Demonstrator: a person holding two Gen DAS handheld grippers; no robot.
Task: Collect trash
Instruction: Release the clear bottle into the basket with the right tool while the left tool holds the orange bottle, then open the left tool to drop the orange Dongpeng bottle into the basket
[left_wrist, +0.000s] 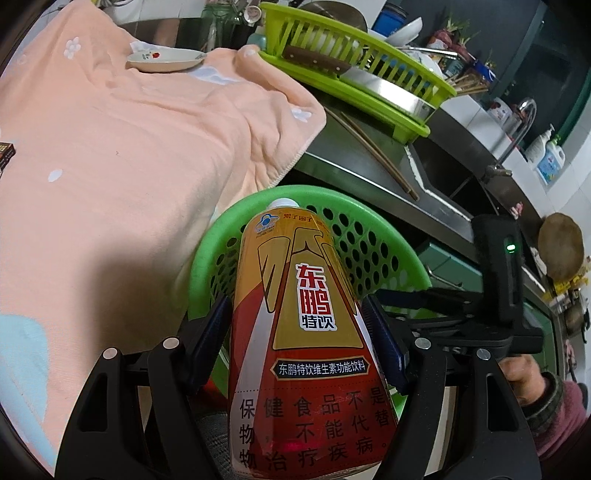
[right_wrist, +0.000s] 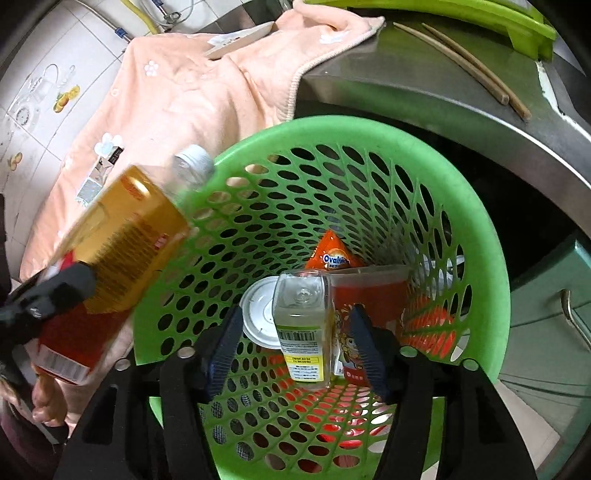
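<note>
The energy-drink bottle (left_wrist: 303, 332), clamped in the left gripper (left_wrist: 299, 343), hangs over the green basket (right_wrist: 491, 266). The right gripper (right_wrist: 295, 350), jaws parted, has a small clear bottle (right_wrist: 303, 325) between them, loose. A cup (right_wrist: 369, 295), lid (right_wrist: 258, 314) and sachet (right_wrist: 332, 254) are already binned; one drop remains.

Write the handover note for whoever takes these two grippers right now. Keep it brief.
Left gripper: shut on the gold and red drink bottle, held at the rim of the green perforated basket, not yet dropped.
Right gripper: jaws open, over the basket's mouth. The small clear bottle sits between the pads with gaps on both sides; nothing is gripped.
Already in the basket: that clear bottle, a red cup, a white lid, an orange Ovaltine sachet.
Left to do: release the drink bottle into the basket. A small packet lies on the peach towel; check if it is trash.
</note>
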